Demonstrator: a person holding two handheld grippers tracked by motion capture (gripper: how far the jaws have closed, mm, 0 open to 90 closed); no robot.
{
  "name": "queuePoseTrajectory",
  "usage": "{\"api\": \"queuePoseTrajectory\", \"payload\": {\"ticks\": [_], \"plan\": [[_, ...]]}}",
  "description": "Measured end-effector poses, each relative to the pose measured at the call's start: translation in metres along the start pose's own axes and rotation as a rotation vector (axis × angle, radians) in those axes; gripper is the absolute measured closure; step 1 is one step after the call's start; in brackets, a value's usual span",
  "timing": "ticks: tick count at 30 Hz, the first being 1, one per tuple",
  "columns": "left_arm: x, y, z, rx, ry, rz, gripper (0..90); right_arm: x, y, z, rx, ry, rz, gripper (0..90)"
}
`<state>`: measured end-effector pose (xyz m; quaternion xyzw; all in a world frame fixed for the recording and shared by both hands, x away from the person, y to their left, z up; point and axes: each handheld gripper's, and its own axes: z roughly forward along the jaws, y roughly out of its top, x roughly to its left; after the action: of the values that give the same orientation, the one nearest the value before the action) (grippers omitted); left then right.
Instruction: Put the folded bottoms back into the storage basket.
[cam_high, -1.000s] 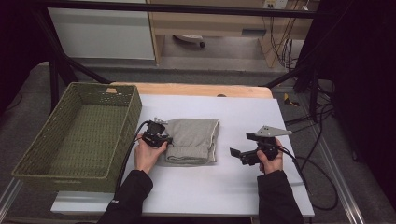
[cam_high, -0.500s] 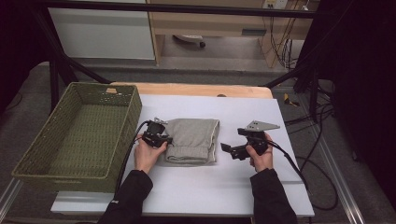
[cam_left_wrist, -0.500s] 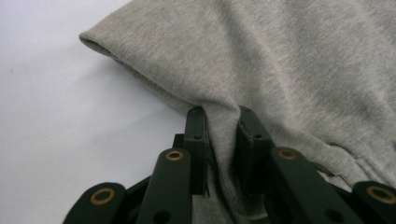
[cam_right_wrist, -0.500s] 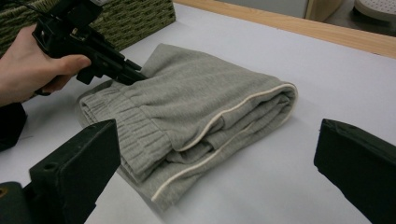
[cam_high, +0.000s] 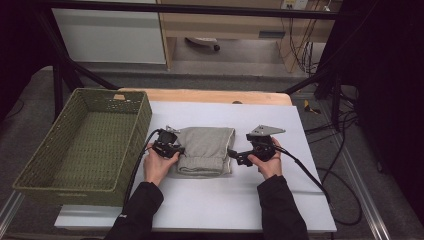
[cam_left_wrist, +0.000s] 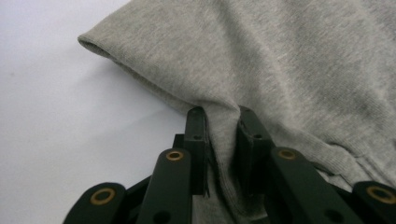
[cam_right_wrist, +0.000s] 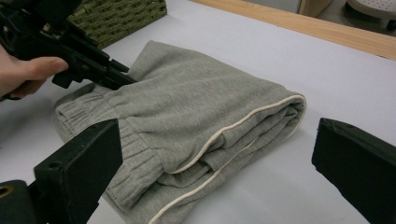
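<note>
From above, my basket (cam_high: 80, 145) sits left of the grey garment (cam_high: 205, 150) on the counter (cam_high: 300, 200) — my right gripper (cam_high: 235, 156) has slid closer to its edge. Left gripper (cam_left_wrist: 222, 135): fingers clenched on a fold. Right gripper view — fingers (cam_right_wrist: 79, 163) spread wide; garment folded, white-piped.

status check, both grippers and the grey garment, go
Left gripper shut on folded grey garment. Right gripper open at its right edge, not gripping. Basket left, nothing blocking.
</note>
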<state>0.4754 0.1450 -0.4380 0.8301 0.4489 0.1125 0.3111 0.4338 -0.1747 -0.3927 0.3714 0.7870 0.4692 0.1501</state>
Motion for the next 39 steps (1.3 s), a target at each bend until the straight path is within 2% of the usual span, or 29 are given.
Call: {"api": "queuePoseTrajectory", "payload": {"ticks": [8, 21, 30, 39], "plan": [[-0.001, 0.000, 0.000, 0.002, 0.002, 0.000, 76.3, 0.002, -0.001, 0.020, 0.055, -0.080, 0.006, 2.6], [0.000, 0.000, 0.000, 0.001, 0.000, 0.001, 76.4, 0.001, -0.003, 0.045, 0.103, -0.121, 0.047, 5.3], [0.000, 0.000, 0.000, 0.001, -0.001, 0.001, 76.3, -0.001, -0.009, 0.061, 0.125, -0.152, 0.104, 12.1], [0.000, 0.000, 0.000, 0.002, -0.002, 0.001, 76.4, -0.001, -0.016, 0.071, 0.169, -0.174, 0.113, 19.9]]}}
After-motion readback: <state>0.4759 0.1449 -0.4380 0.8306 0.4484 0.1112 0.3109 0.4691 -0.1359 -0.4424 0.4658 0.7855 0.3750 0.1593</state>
